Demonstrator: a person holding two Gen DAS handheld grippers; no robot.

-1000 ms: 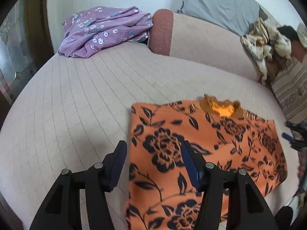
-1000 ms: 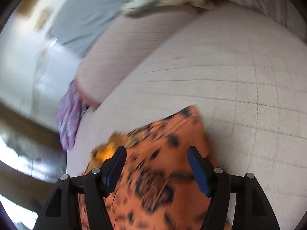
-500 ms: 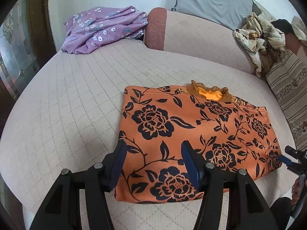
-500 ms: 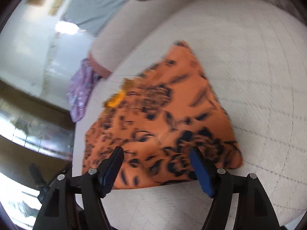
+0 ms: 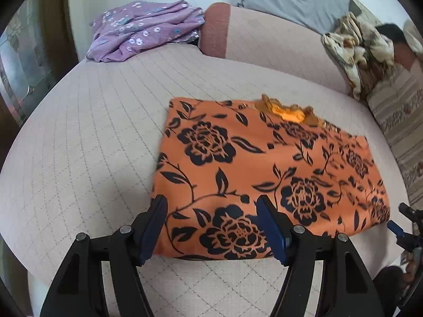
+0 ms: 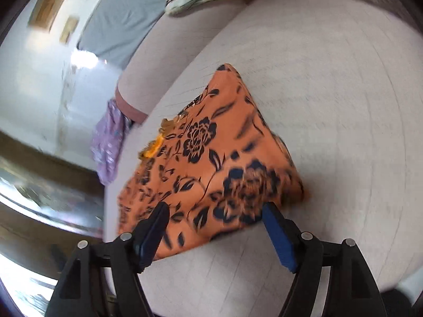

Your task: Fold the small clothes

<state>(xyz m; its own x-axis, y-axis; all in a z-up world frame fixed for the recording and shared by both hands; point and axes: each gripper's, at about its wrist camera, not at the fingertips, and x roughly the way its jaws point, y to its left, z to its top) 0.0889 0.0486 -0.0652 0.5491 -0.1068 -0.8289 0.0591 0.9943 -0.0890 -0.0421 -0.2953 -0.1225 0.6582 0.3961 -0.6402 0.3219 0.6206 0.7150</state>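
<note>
Two handheld grippers hover over an orange garment (image 5: 267, 163) printed with black roses and leaves, which lies flat as a rough rectangle on a pale quilted cushion (image 5: 87, 142), its ruffled neckline turned toward the backrest. The left gripper (image 5: 212, 223) hangs above the near left corner with its blue-padded fingers (image 5: 272, 229) spread wide and nothing between them; the right gripper (image 6: 215, 231), seen through motion blur, is likewise wide and empty above the near right corner, where the cloth looks doubled and slightly lifted. Judged from this layout, the step in hand is a fresh pinch on the near edge ahead of another fold. It would go best if each tool takes every layer at its corner, close to the edge, and both lift evenly so the panel swings over without skewing; a shallow bite risks catching only the top layer. The fabric appears thin, smooth and limp, likely to slip and sag between the two holds, while the cushion's stitched grid offers a soft, faintly grippy bed and a handy line for squaring edges. A crumpled purple floral cloth (image 5: 142, 29) sits well apart at the far left, and a cream patterned bundle (image 5: 354, 50) is heaped against the backrest at right.
</note>
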